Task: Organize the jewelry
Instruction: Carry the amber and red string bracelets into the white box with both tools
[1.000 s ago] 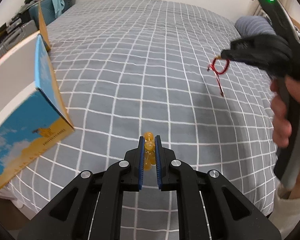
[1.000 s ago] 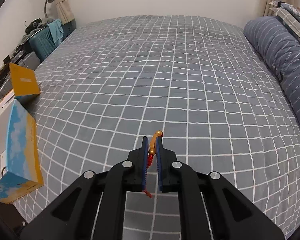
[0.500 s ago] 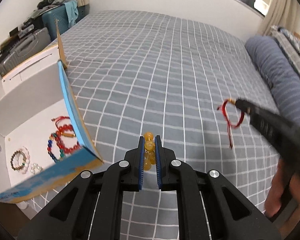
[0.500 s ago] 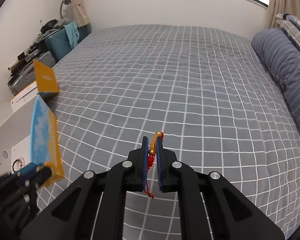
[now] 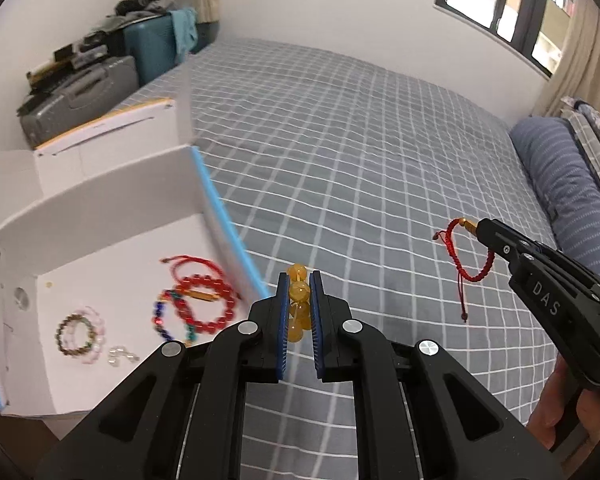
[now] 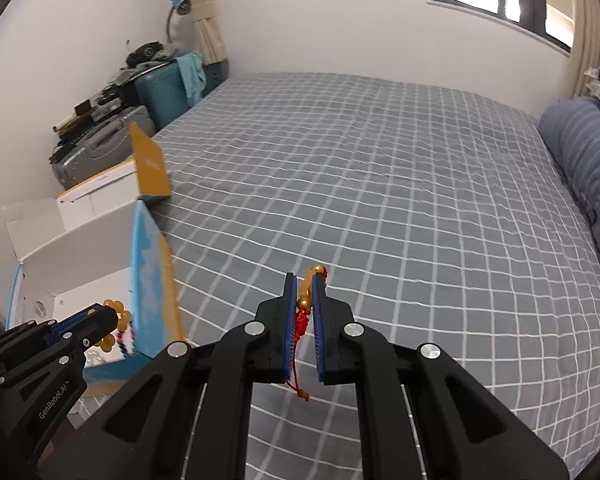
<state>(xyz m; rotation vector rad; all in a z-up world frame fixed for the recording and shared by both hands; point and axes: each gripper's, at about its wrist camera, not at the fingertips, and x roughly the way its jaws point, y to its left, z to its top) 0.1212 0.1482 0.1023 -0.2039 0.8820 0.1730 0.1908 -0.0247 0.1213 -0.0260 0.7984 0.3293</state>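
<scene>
My left gripper [image 5: 299, 282] is shut on a yellow bead bracelet [image 5: 298, 291], just right of the open white box [image 5: 100, 216] with blue and yellow outer sides. Inside the box lie a red bead bracelet [image 5: 206, 308], a red cord bracelet [image 5: 188, 264], a dark multicoloured one [image 5: 162, 316], a pale bead bracelet [image 5: 80, 334] and a small clear piece [image 5: 120, 355]. My right gripper [image 6: 306, 282] is shut on a red cord bracelet with a gold bar [image 6: 305, 300]; it hangs as a loop [image 5: 470, 252] over the bed in the left wrist view. The left gripper [image 6: 112, 316] with yellow beads [image 6: 114, 322] shows by the box [image 6: 84, 248].
A grey checked bedspread [image 5: 340, 168] covers the bed. A blue striped pillow [image 5: 560, 184] lies at the right. Suitcases and clutter [image 5: 100, 76] stand beyond the box at the left wall. A window [image 5: 504, 4] is in the far wall. A hand [image 5: 552, 412] holds the right gripper.
Both grippers rose and swung left toward the box, each still gripping its bracelet. The inside of the box with its bracelets has come into view.
</scene>
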